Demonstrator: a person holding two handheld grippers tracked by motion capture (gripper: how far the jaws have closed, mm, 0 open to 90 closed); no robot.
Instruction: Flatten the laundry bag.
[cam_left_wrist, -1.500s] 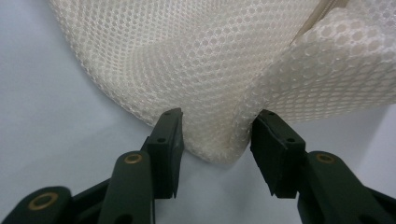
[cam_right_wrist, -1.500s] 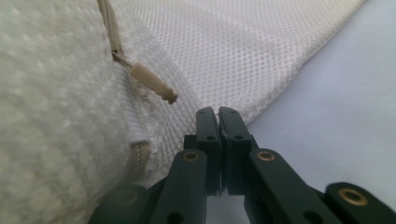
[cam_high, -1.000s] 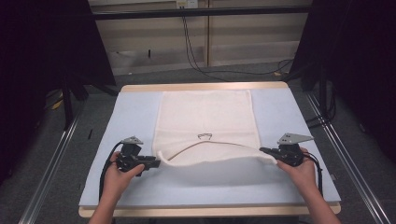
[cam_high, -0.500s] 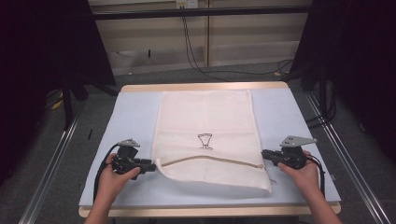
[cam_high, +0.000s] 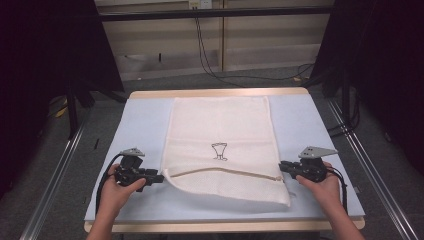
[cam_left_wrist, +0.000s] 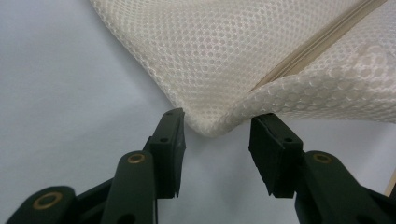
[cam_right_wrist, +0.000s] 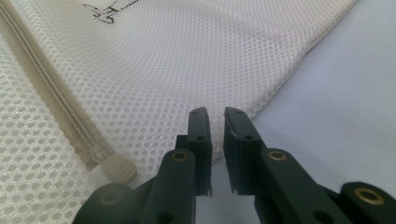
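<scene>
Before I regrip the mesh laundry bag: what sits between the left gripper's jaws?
In the left gripper view, the mesh laundry bag's folded corner lies loose between the left gripper's jaws, which have just been opening.

A laboratory or test bay set up for recording is showing here. A work table (cam_high: 150, 107) with a pale blue cover and a bare wooden edge is standing on a grey carpeted floor (cam_high: 45, 200). Metal rails (cam_high: 60, 165) are running along both sides of the table. Black curtains (cam_high: 385, 60) are hanging at left and right, screening the bay. Loose cables (cam_high: 210, 55) are trailing down a plain panelled wall (cam_high: 150, 45) at the back and lying across the floor behind the table.
</scene>
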